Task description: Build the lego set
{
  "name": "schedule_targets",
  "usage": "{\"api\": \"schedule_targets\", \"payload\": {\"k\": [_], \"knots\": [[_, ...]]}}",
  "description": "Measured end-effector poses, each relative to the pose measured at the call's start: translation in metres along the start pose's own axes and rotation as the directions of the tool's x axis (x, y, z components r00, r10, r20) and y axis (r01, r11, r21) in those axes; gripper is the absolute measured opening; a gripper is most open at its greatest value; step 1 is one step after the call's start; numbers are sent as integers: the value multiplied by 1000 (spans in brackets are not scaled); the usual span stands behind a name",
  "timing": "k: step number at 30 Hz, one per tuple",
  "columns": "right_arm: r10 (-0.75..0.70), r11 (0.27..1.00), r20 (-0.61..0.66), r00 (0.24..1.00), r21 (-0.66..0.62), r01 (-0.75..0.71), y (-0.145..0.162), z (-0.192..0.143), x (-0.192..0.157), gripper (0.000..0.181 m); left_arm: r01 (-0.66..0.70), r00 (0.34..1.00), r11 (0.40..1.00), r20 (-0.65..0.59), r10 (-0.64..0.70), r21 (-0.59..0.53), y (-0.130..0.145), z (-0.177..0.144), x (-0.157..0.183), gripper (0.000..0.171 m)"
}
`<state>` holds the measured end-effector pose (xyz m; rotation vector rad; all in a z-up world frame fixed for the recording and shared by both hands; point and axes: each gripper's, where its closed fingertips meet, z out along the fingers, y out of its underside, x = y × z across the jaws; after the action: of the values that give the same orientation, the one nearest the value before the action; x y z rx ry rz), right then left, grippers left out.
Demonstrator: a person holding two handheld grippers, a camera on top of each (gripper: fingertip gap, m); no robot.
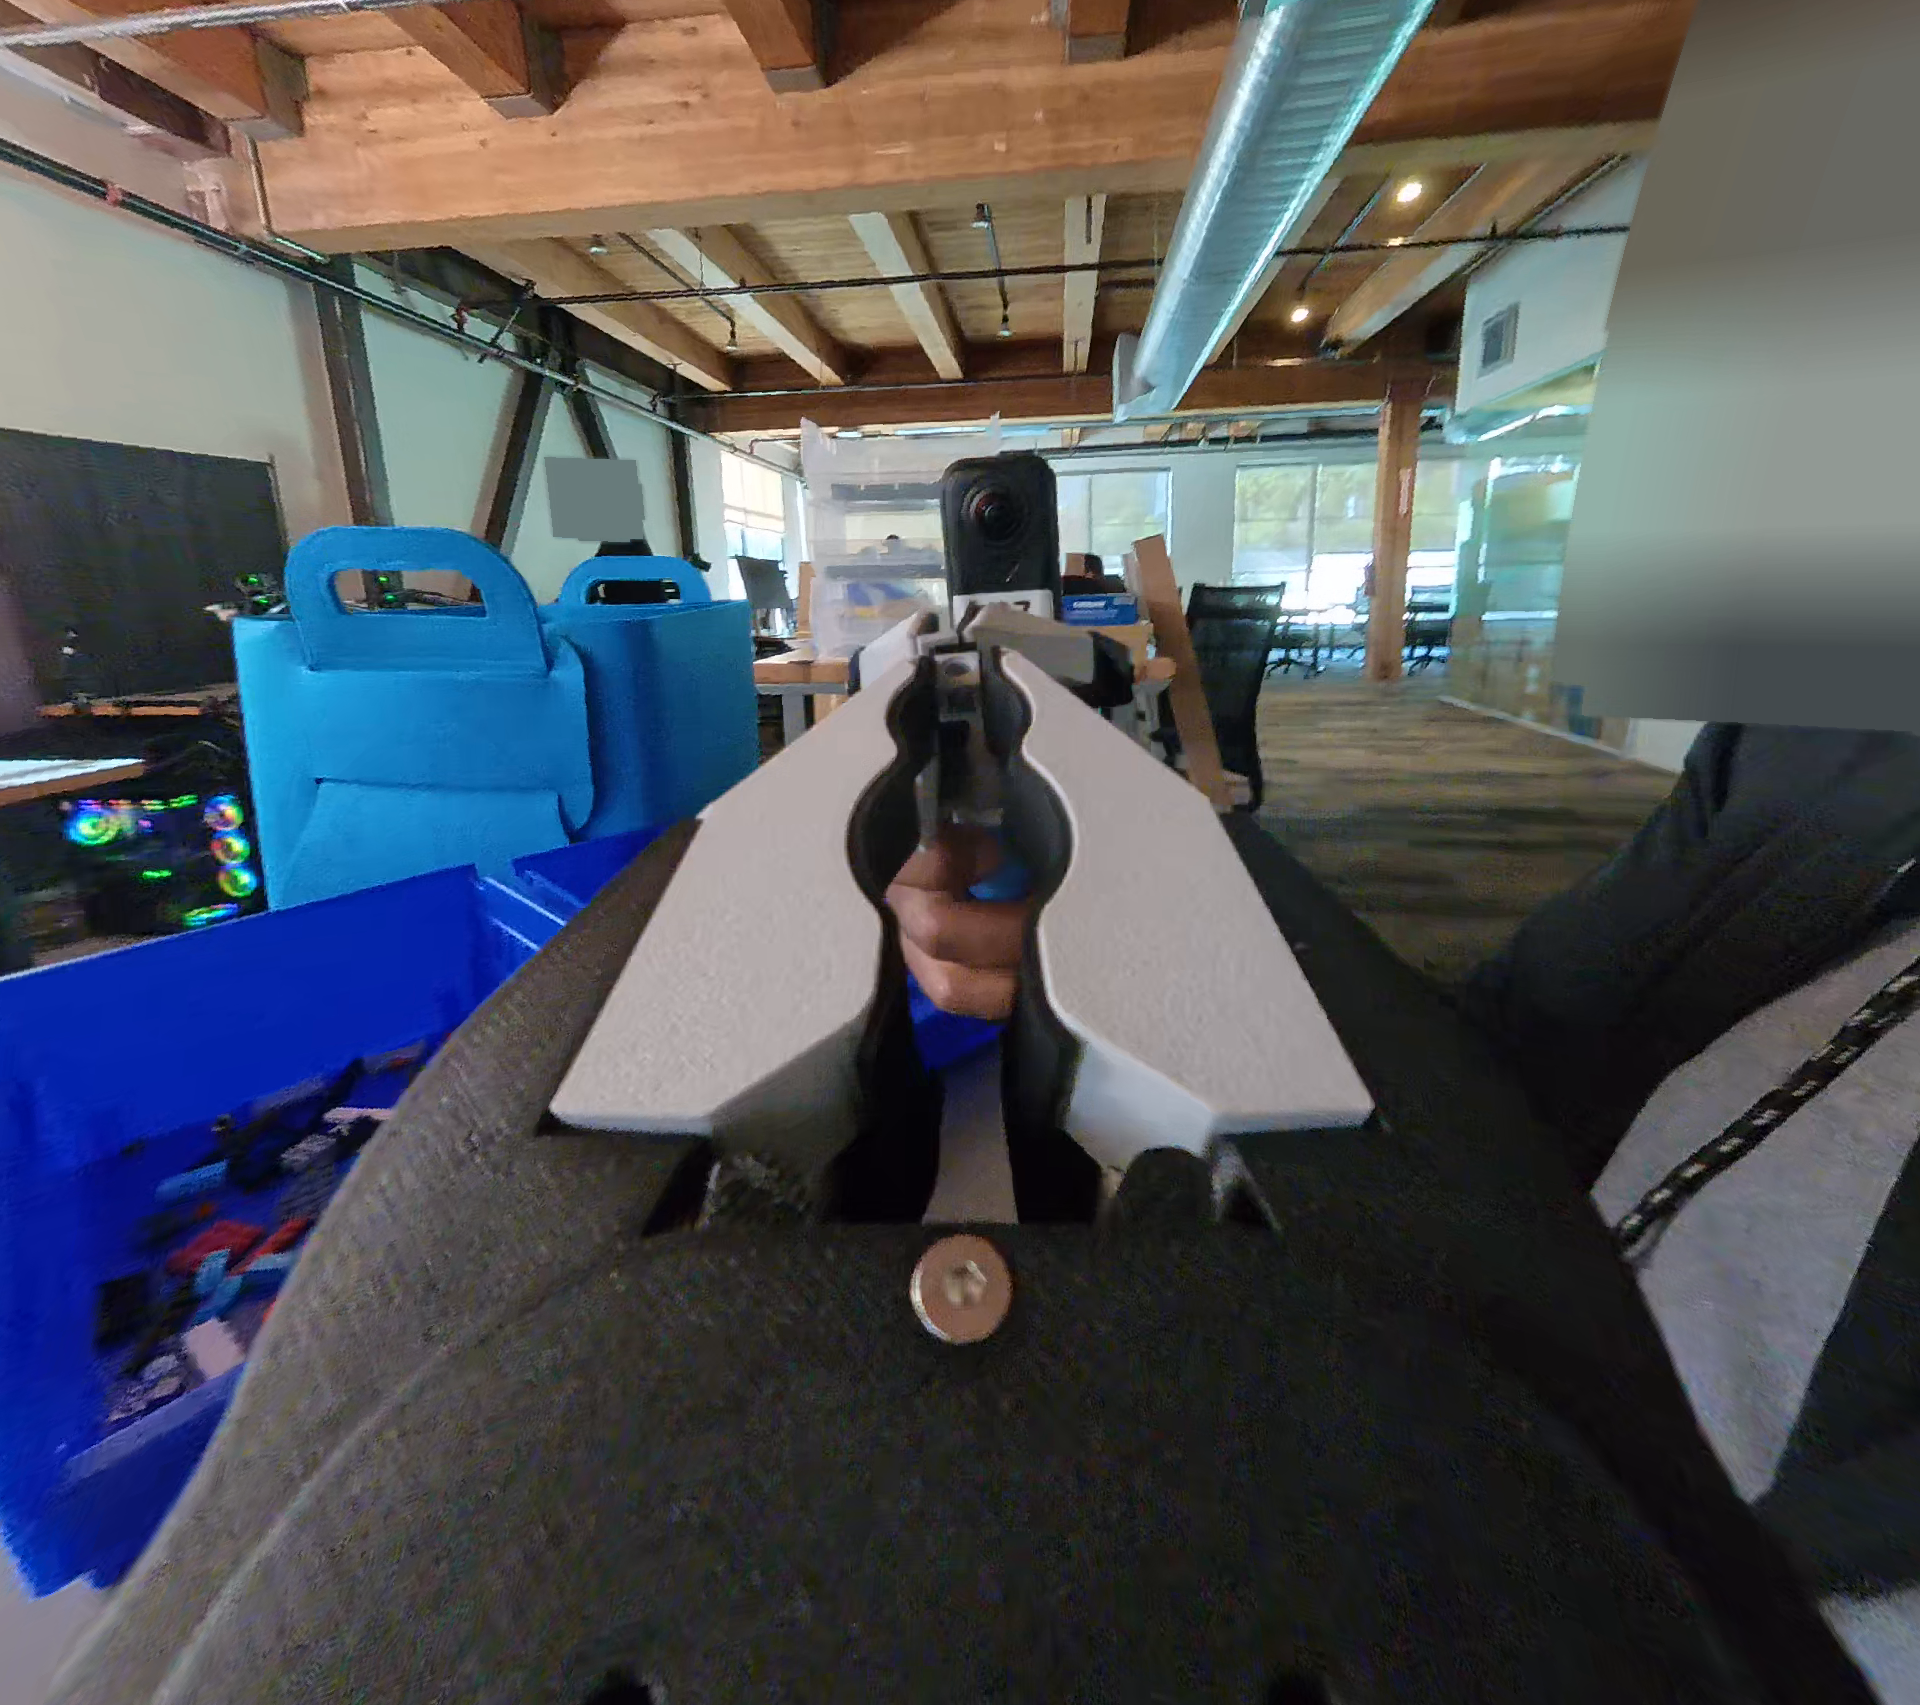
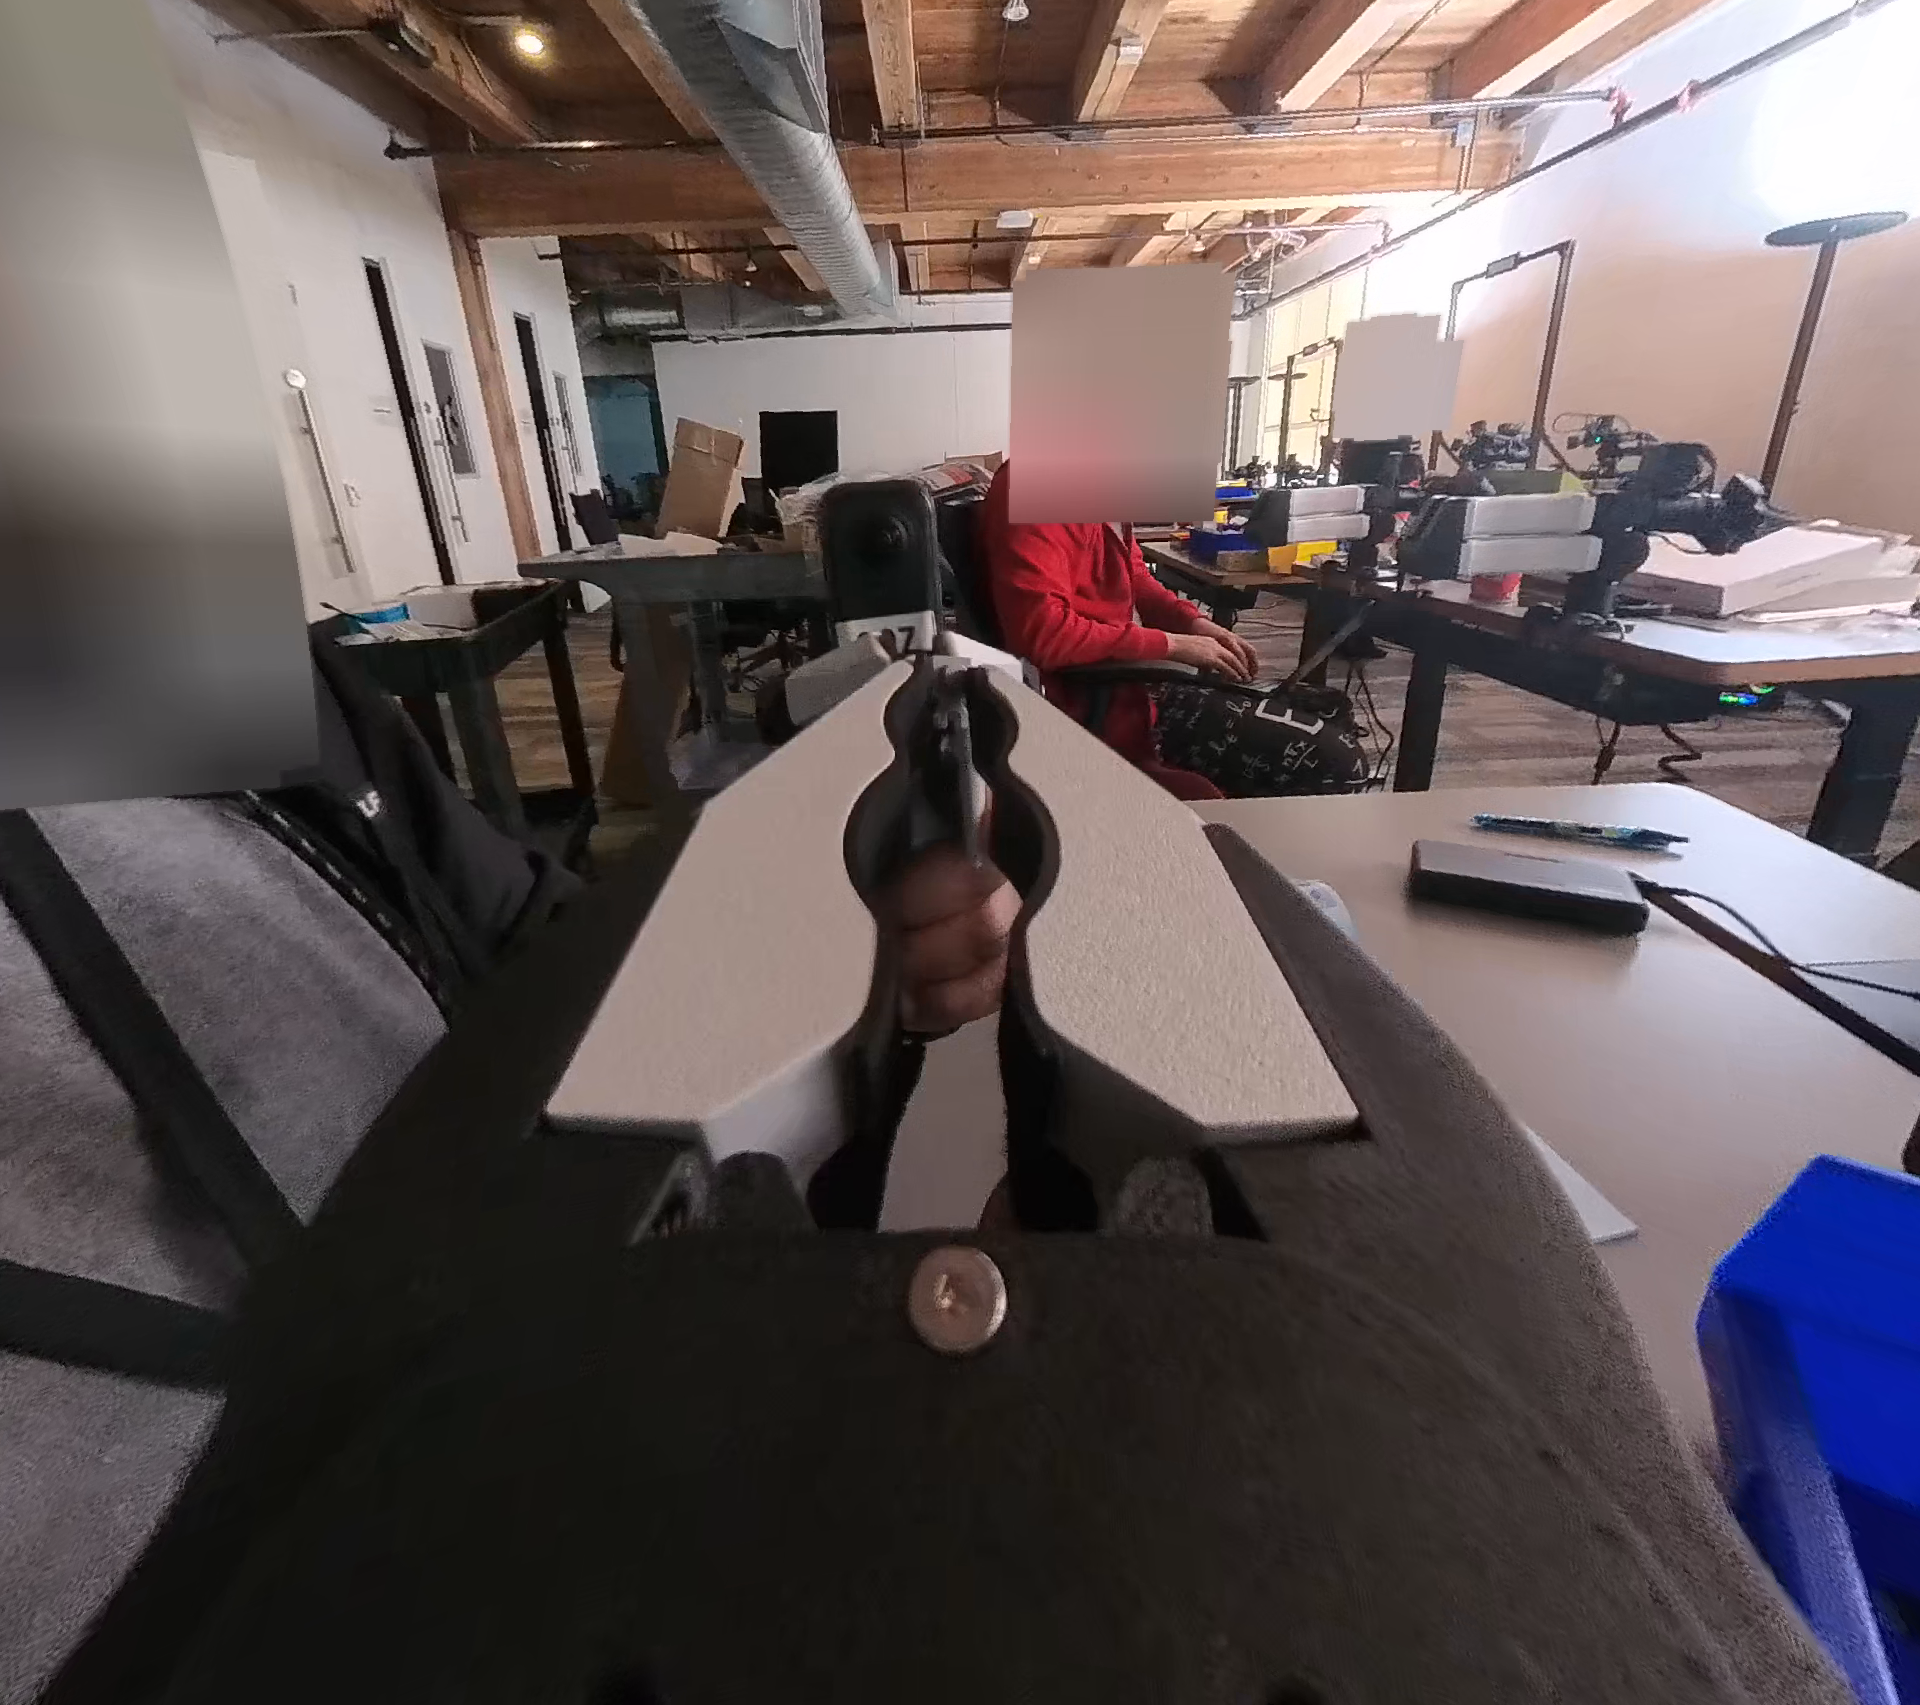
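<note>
- Left gripper (image 1: 961,668): raised off the table, aimed level at the other gripper; white fingers (image 1: 790,907) meet at the tips, closed, with a small grey piece, likely lego, pinched there
- Right gripper (image 2: 945,679): facing back, tips together on the same small piece
- Blue bin (image 1: 156,1084): lower left, loose lego bricks (image 1: 208,1240) inside
- Table (image 2: 1662,1084): black flat device (image 2: 1527,884) and pen (image 2: 1579,830) on top
</note>
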<state>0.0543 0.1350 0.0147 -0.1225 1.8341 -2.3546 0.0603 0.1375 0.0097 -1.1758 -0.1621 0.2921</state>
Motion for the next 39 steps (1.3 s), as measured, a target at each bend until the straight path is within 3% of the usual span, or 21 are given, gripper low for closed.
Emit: {"api": "schedule_targets", "payload": {"k": [5, 24, 39], "knots": [[-25, 1000, 33, 999, -1, 25, 0, 4, -10, 8, -57, 998, 998, 20, 58, -37, 0, 2, 3, 8], [-86, 996, 3, 996, -29, 86, 1, 2, -10, 8, -47, 998, 996, 33, 49, -74, 2, 5, 6, 8], [-140, 981, 12, 990, -134, 141, 10, -5, -16, 7, -29, 999, 981, 16, 33, -194, 12, 7, 13, 8]]}}
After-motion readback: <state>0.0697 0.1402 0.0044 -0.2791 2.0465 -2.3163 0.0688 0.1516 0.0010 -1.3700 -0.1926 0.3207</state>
